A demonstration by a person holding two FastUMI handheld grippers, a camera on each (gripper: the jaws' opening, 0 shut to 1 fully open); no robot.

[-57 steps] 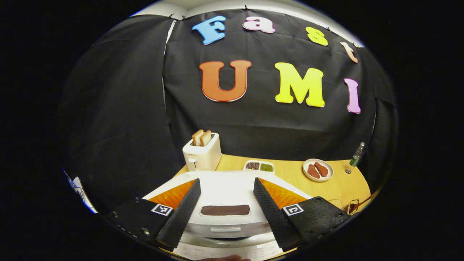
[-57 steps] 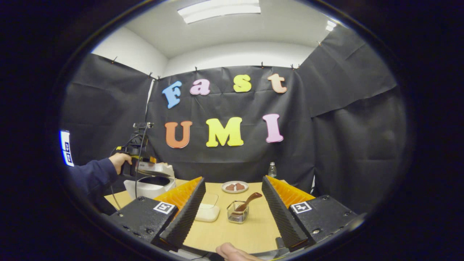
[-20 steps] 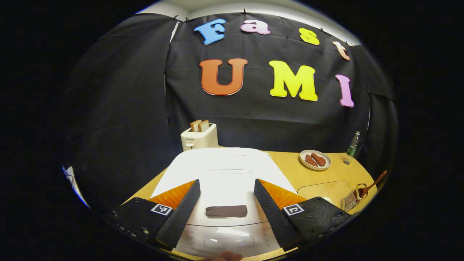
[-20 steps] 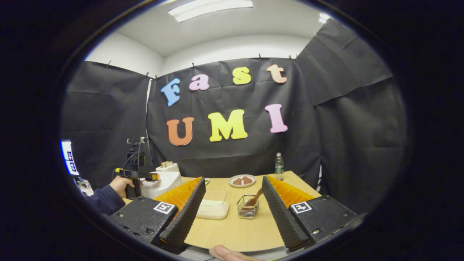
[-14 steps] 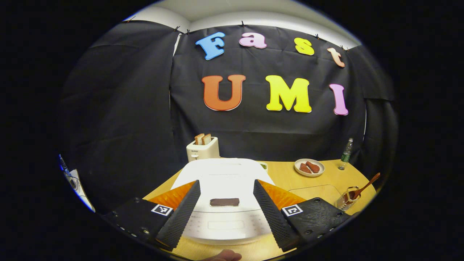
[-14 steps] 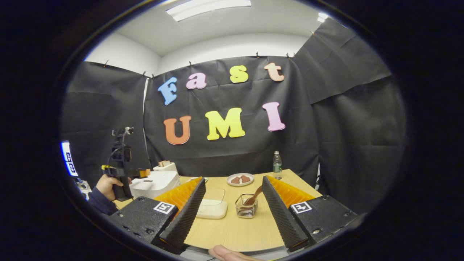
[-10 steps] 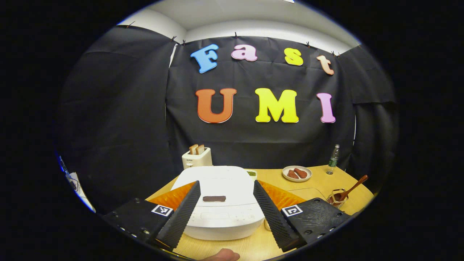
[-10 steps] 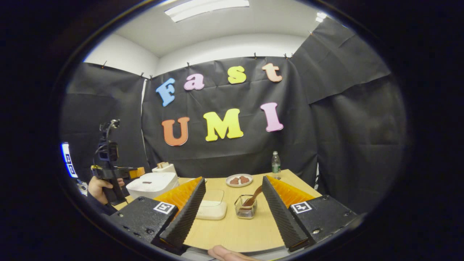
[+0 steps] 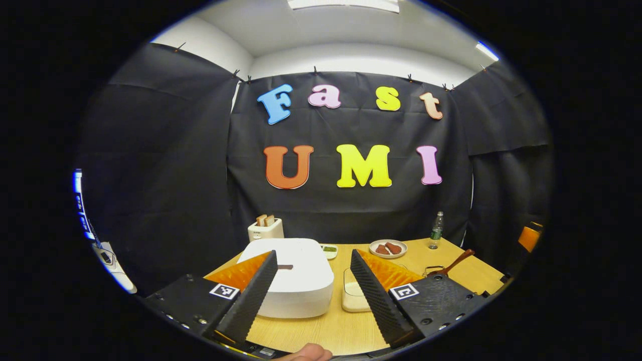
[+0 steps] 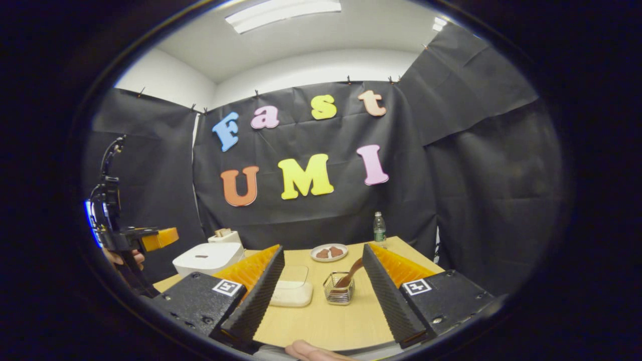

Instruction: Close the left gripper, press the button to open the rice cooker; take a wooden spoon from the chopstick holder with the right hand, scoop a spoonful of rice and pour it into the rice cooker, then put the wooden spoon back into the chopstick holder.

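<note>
Left gripper (image 9: 313, 288) pulled back from rice cooker (image 9: 296, 276), lid now shut, lower centre; jaws spread. Right gripper (image 10: 321, 293) spread; wooden spoon (image 10: 349, 276) in chopstick holder (image 10: 339, 293) between fingers.

left gripper (image 9: 313, 288): fingers spread, level | right gripper (image 10: 323, 286): fingers spread, level, holding nothing

1. No legible words or numbers on any item on the table (image 9: 321, 331).
2. Toaster (image 9: 265, 229), far left corner of the table: small dark mark on its front, too small to read.
3. Bottle (image 9: 436, 231), far right edge: label too small to read.
4. Left gripper (image 9: 312, 253) and right gripper (image 10: 322, 248): two black-and-white square marker tags (image 9: 224, 290) each, pattern only, no text.
</note>
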